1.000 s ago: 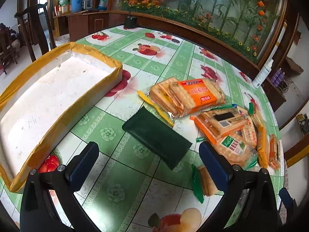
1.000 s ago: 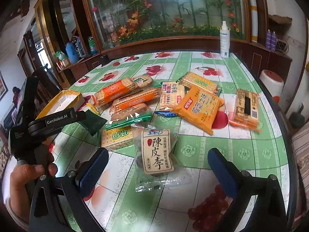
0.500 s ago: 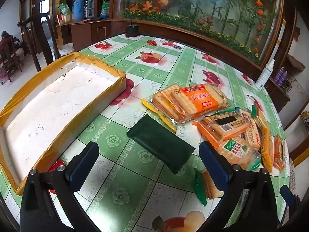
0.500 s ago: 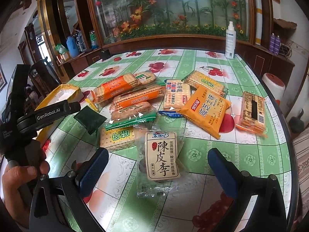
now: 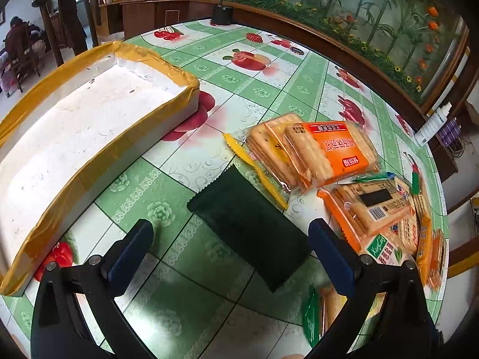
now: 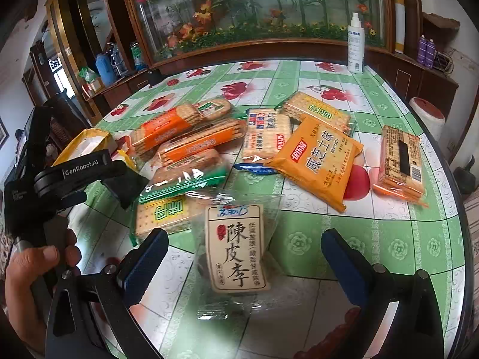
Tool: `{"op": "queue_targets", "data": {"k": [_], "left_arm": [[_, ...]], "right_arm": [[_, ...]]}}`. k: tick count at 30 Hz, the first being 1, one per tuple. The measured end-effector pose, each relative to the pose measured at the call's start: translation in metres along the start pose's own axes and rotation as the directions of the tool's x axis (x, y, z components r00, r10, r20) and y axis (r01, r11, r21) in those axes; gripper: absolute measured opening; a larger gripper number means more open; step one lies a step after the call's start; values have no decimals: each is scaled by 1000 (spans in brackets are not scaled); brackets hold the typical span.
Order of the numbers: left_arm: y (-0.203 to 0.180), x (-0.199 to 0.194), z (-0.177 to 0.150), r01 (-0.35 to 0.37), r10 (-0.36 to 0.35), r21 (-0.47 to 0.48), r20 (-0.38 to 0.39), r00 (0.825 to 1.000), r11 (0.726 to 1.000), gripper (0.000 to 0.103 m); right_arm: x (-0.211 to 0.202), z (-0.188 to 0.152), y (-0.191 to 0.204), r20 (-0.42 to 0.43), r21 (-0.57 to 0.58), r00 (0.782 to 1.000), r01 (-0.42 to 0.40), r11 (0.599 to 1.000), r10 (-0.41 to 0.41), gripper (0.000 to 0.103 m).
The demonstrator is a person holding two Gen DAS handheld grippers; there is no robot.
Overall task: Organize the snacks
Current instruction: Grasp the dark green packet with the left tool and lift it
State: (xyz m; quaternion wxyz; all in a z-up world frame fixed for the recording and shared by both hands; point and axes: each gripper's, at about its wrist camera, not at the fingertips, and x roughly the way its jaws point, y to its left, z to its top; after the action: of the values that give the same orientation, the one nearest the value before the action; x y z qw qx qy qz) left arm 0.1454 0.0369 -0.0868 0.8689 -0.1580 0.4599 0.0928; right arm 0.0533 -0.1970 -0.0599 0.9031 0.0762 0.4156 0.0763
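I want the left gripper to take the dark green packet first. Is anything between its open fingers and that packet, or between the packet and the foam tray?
Nothing visible blocks either path. The dark green packet lies flat ahead of the open left gripper, and only bare tablecloth separates it from the tray. The orange cracker pack sits beyond it.

Round table with a glossy green-and-white tiled cloth printed with red fruit [image 5: 263, 59]. Behind it, a long glass-fronted wooden cabinet painted with bamboo and orange flowers [image 6: 269, 3]. White spray bottle [image 6: 355, 47] upright at the table's far edge; also seen at right edge of the left wrist view [image 5: 432, 124]. Two purple bottles [image 6: 425, 51] on the wooden ledge to its right. Small black pot [image 5: 222, 15] at the table's far rim. Blue water jug [image 6: 103, 68] on a wooden sideboard. Dark wooden chair [image 5: 69, 21] beyond the table, well apart.
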Motion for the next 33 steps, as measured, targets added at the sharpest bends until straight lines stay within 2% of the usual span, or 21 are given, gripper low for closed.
{"op": "queue_targets", "data": {"k": [4, 9, 12, 14, 18, 20, 22, 25, 28, 32, 33], "left_arm": [[-3, 5, 2, -25, 25, 5, -1, 1000, 1000, 103], [-5, 17, 7, -45, 45, -7, -32, 998, 999, 103], [-8, 19, 9, -35, 35, -15, -32, 999, 999, 103], [-13, 22, 11, -49, 49, -1, -35, 998, 999, 103], [-17, 24, 10, -64, 66, 55, -28, 997, 996, 103], [-17, 24, 9, -79, 81, 103, -8, 997, 992, 95], [-15, 21, 8, -84, 82, 149, 19, 996, 985, 72], [-7, 16, 12, -32, 29, 178, 20, 999, 983, 58], [0, 14, 13, 16, -19, 192, 11, 1000, 981, 54], [2, 10, 9, 30, -35, 234, 16, 999, 972, 51], [2, 10, 9, 31, -36, 248, 16, 999, 968, 50]], "right_arm": [[5, -1, -1, -13, -4, 1000, 2, 1000, -2, 102], [15, -1, 1, -43, -16, 999, 6, 1000, -7, 96], [17, -3, 1, -50, -12, 999, 2, 1000, -2, 96], [19, -4, 1, -54, -15, 998, 6, 1000, -7, 95], [24, -5, -1, -70, -16, 998, -8, 1000, 7, 87], [23, -6, 0, -70, -20, 997, -14, 1000, 12, 86], [23, -6, 0, -72, -21, 997, -22, 1000, 21, 82], [23, -6, 1, -73, -24, 997, -30, 999, 28, 78], [23, -6, 1, -72, -22, 997, -39, 999, 38, 75], [21, -6, 1, -73, -17, 996, -55, 998, 54, 64], [21, -5, 1, -74, -17, 996, -56, 998, 54, 64]]}}
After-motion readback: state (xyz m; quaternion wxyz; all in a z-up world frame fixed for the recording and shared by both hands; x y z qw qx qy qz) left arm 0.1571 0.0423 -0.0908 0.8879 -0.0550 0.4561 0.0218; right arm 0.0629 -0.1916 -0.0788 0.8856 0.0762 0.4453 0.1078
